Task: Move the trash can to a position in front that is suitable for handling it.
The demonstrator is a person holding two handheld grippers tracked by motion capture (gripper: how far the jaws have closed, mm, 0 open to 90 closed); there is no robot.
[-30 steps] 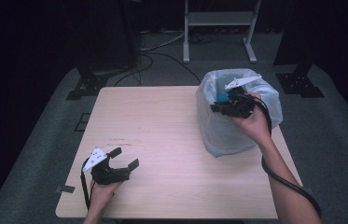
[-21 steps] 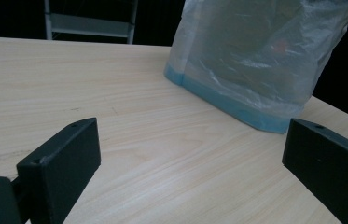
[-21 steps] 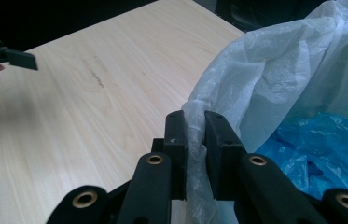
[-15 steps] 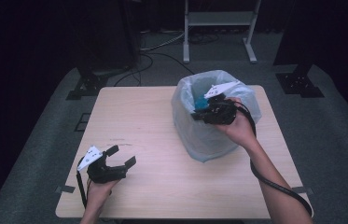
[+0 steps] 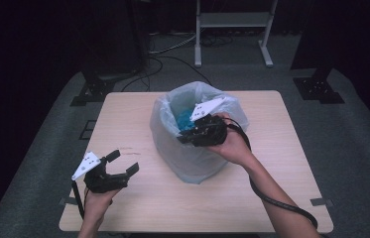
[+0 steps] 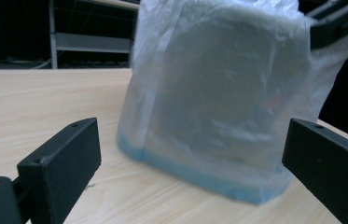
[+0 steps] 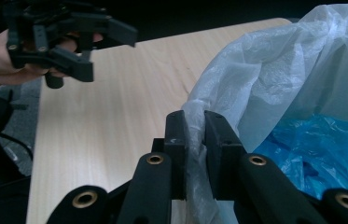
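A bin lined with a translucent white plastic bag (image 5: pixel 192 153) stands on the wooden table (image 5: pixel 123 119), near its middle. Blue plastic (image 5: pixel 186 120) lies inside it. My right gripper (image 5: pixel 182 138) is shut on the bag's near rim; in the right gripper view the jaws (image 7: pixel 195 126) pinch a fold of the white film (image 7: pixel 265 60) beside the blue plastic (image 7: pixel 311 144). My left gripper (image 5: pixel 122 161) is open and held above the table's front left, apart from the bag. In the left gripper view its jaws (image 6: pixel 192 140) stand wide, facing the bag (image 6: pixel 218 88).
Behind the table, a white metal frame (image 5: pixel 232 20) stands on the grey floor with cables (image 5: pixel 172 49) beside it. Black stand bases sit at the back left (image 5: pixel 88 91) and back right (image 5: pixel 319 89). The table's left and right parts are bare wood.
My right gripper has pulled the bagged bin leftward from the table's right side to its middle. The left gripper has risen slightly and stays open.
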